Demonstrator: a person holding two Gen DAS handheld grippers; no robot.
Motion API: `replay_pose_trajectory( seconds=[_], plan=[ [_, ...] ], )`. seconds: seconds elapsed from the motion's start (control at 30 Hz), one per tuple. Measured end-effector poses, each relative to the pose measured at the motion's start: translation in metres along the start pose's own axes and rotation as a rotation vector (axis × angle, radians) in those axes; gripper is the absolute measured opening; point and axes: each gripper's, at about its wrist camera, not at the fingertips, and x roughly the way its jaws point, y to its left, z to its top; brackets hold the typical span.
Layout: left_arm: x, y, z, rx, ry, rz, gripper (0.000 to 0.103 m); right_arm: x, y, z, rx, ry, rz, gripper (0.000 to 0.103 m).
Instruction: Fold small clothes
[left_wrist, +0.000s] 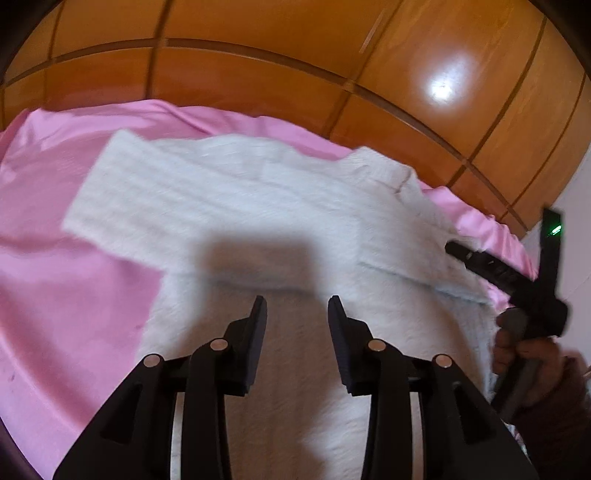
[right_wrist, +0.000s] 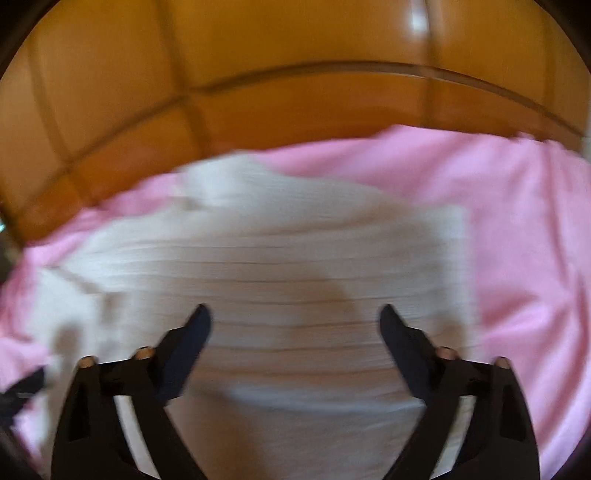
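Beyond both grippers we see the orange wooden panel wall (left_wrist: 258, 74), and below it the pink sheet (left_wrist: 55, 221) of the bed, with free pink space beside the garment. The white knitted garment (left_wrist: 258, 206) lies flat on the sheet, under and ahead of both grippers. The left gripper (left_wrist: 297, 312) is partly spread, nothing between its jaws. The right gripper (right_wrist: 295, 317) is widely spread above the cloth, holding nothing.
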Motion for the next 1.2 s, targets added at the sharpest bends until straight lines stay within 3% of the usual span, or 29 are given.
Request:
replay_pose_trajectory(
  seconds=[0.1, 0.2, 0.23, 0.37, 0.43, 0.57, 0.8, 0.9, 1.0, 1.2],
  plan=[
    [0.001, 0.010, -0.007, -0.020, 0.001, 0.033, 0.034, 0.004, 0.045, -0.001, -0.058, 0.066, 0.180, 0.067],
    [-0.002, 0.015, -0.017, -0.003, 0.002, 0.074, 0.041, 0.031, 0.096, -0.011, -0.093, 0.194, 0.301, 0.064],
    [-0.003, 0.014, -0.018, 0.001, 0.002, 0.087, 0.046, 0.038, 0.105, -0.014, -0.100, 0.221, 0.307, 0.064],
    [-0.006, 0.010, -0.024, 0.044, -0.006, 0.135, 0.046, 0.060, 0.133, -0.024, -0.104, 0.258, 0.268, 0.062],
    [-0.007, 0.008, -0.025, 0.056, -0.009, 0.146, 0.047, 0.060, 0.138, -0.024, -0.098, 0.269, 0.278, 0.037],
    [-0.009, 0.005, -0.028, 0.056, -0.009, 0.148, 0.047, 0.058, 0.140, -0.020, -0.118, 0.282, 0.302, 0.008],
    [-0.009, 0.000, -0.031, 0.066, 0.000, 0.147, 0.053, 0.009, 0.154, 0.006, -0.217, 0.162, 0.318, 0.005],
    [-0.007, 0.001, -0.032, 0.064, 0.010, 0.151, 0.055, -0.020, 0.150, 0.031, -0.240, 0.073, 0.302, 0.005],
    [-0.006, 0.001, -0.033, 0.058, 0.015, 0.150, 0.056, -0.042, 0.120, 0.059, -0.214, -0.011, 0.233, 0.005],
    [-0.003, -0.003, -0.032, 0.070, 0.021, 0.150, 0.057, -0.044, 0.019, 0.075, -0.063, -0.025, 0.043, 0.005]
  ],
)
